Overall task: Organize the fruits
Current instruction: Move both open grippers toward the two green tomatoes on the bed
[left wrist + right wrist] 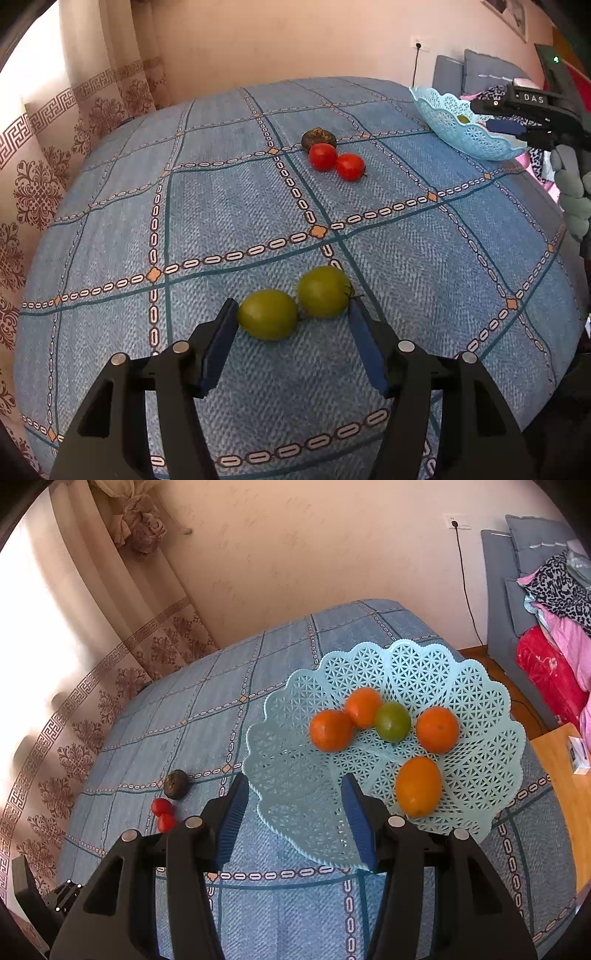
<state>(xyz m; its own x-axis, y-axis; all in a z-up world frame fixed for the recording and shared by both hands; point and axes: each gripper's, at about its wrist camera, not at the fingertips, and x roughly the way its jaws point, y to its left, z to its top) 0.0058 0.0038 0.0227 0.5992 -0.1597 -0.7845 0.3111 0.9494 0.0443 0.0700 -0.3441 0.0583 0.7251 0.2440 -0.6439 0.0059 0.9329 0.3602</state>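
Two green tomatoes (267, 314) (324, 291) lie side by side on the blue checked tablecloth (221, 206). My left gripper (292, 303) is open around the pair, a blue pad close beside each; I cannot tell whether the pads touch them. Two red tomatoes (322, 157) (350, 166) and a dark brown fruit (318, 139) lie farther back. The light blue lattice basket (480, 701) holds three oranges (330, 730), a green fruit (392, 722) and an oval orange fruit (419, 786). My right gripper (293, 786) hovers open over the basket's near rim with nothing between its fingers.
A patterned curtain (55, 147) hangs along the table's left side, with the wall behind. Folded bedding (554, 627) on grey furniture lies right of the basket, and a wooden surface (554, 760) adjoins the table. A gloved hand (572, 184) holds the right gripper.
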